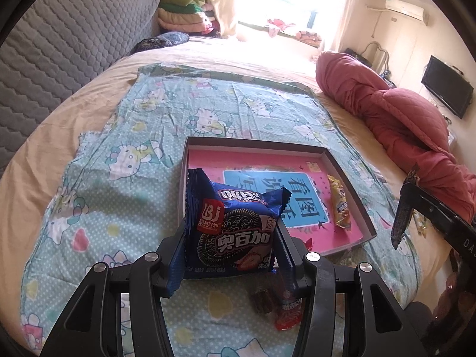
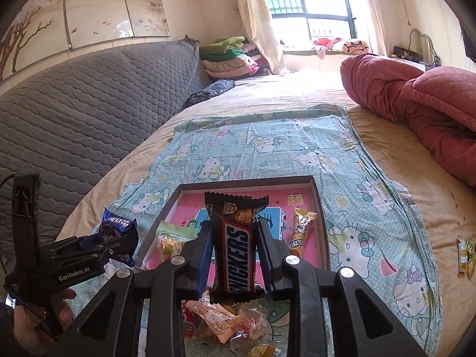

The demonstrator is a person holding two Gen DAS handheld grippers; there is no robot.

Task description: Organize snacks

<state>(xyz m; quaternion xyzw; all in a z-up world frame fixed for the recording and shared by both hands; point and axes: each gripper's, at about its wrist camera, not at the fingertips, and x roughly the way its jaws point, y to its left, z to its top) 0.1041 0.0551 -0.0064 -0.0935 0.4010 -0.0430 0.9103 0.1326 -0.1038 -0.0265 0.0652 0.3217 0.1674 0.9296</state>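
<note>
Left wrist view: the left gripper (image 1: 230, 247) has its jaws clamped on a blue cookie packet (image 1: 235, 232), held upright above the near edge of a shallow box (image 1: 348, 175). The box lies on a turquoise cartoon-cat sheet (image 1: 142, 136) spread over the bed (image 1: 74, 101). Box floor is pink with a blue panel; a yellow wrapped candy (image 1: 339, 205) lies inside along its right wall. On the sheet below the jaws: a small dark sweet (image 1: 261, 300) and a red packet (image 1: 287, 312), close together.

Right wrist view: the right gripper (image 2: 235, 255) has its jaws squeezed on a Snickers bar (image 2: 238, 247), upright, above the box's near edge. In this view a green-and-yellow packet (image 2: 171, 238) also lies in the box at its left side. Loose sweets (image 2: 220, 318) sit heaped on the sheet under the gripper; one small packet (image 2: 465, 255) lies well apart at the far right of the bed.

Room: grey quilted headboard (image 2: 89, 113) left, a painted blossom panel (image 2: 89, 6) above it. A rolled red quilt (image 2: 416, 107) lies on the bed's right side. Folded blankets (image 2: 229, 56) are stacked by a barred, curtained window (image 2: 309, 9). Air conditioner (image 1: 404, 9) high on the right wall, a wall-mounted screen (image 1: 446, 89) below it.
</note>
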